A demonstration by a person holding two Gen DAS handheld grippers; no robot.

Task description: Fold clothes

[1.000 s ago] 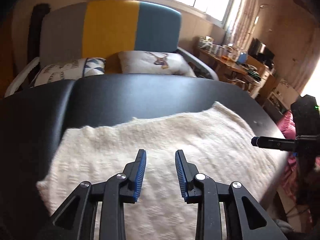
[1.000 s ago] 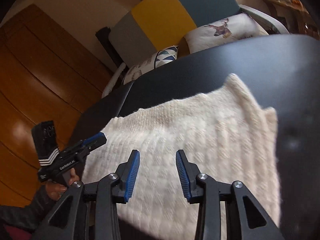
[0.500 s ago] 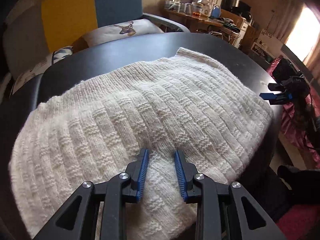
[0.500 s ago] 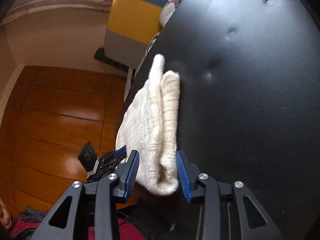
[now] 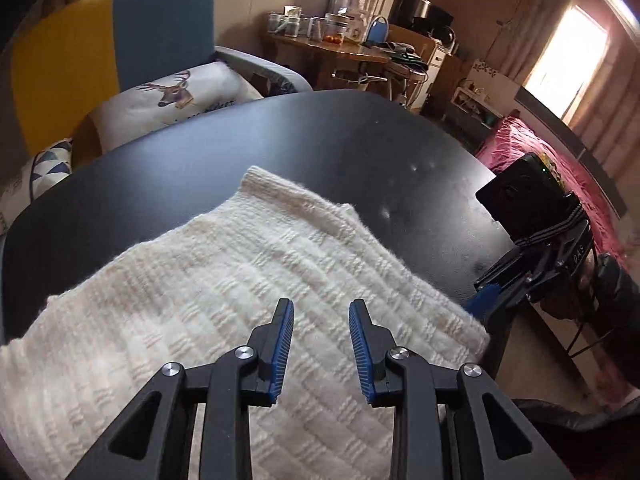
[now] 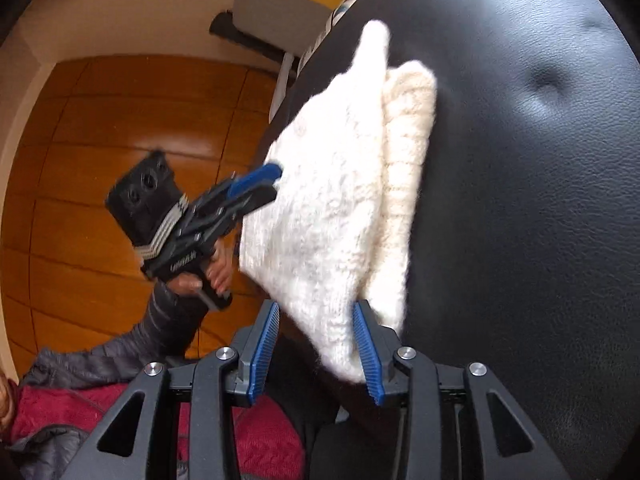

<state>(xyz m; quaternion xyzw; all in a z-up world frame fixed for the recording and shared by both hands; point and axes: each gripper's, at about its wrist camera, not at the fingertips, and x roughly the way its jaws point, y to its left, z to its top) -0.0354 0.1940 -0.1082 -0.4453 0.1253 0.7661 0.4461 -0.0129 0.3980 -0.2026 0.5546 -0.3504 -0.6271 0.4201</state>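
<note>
A cream knit sweater (image 5: 240,280) lies folded flat on the black table (image 5: 320,140). In the left wrist view my left gripper (image 5: 320,304) hovers open just above the sweater's near part, with nothing pinched between its blue pads. My right gripper (image 5: 485,294) shows at the sweater's near right corner, by the table edge. In the right wrist view the right gripper (image 6: 315,306) stands open around that corner of the sweater (image 6: 340,200). The cloth touches the right pad and is clear of the left one. The left gripper (image 6: 260,184) is at the sweater's far edge, held by a hand.
A sofa (image 5: 120,40) with yellow and teal back and a deer cushion (image 5: 176,92) stands behind the table. A cluttered wooden desk (image 5: 340,48) is at the back, and a pink bedspread (image 5: 540,152) on the right. Orange wooden panelling (image 6: 100,128) lies beyond the table edge.
My left gripper swept sideways over the sweater and turned toward the room's right side. My right gripper sank to the table edge, and the sweater's corner now sits between its fingers.
</note>
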